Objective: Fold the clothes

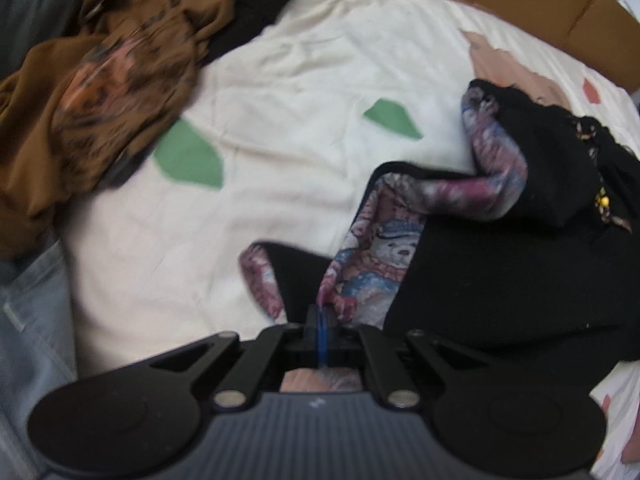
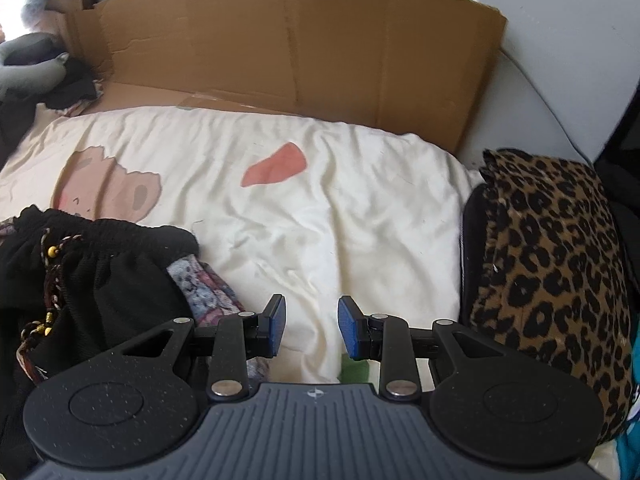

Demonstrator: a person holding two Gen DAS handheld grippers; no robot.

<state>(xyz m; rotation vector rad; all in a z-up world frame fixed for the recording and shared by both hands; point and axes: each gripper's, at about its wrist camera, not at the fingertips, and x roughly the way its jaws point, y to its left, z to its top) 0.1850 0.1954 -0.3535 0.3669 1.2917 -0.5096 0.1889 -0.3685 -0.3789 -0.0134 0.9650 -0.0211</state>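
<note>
A black garment (image 1: 500, 272) with a printed bear lining lies crumpled on the cream bedsheet (image 1: 280, 80). My left gripper (image 1: 322, 314) is shut on the garment's printed hem, the blue pads pressed together with the cloth pinched at their tips. In the right wrist view the same black garment (image 2: 100, 280), with its gathered waistband and beaded cord, sits at the left. My right gripper (image 2: 311, 328) hangs open over bare sheet just right of it, with nothing between its blue pads (image 2: 277, 322).
A brown patterned clothes heap (image 1: 108, 92) lies at the sheet's upper left, with denim (image 1: 28, 320) at the left edge. A cardboard sheet (image 2: 288, 52) stands behind the bed. A leopard-print folded item (image 2: 552, 280) rests at the right.
</note>
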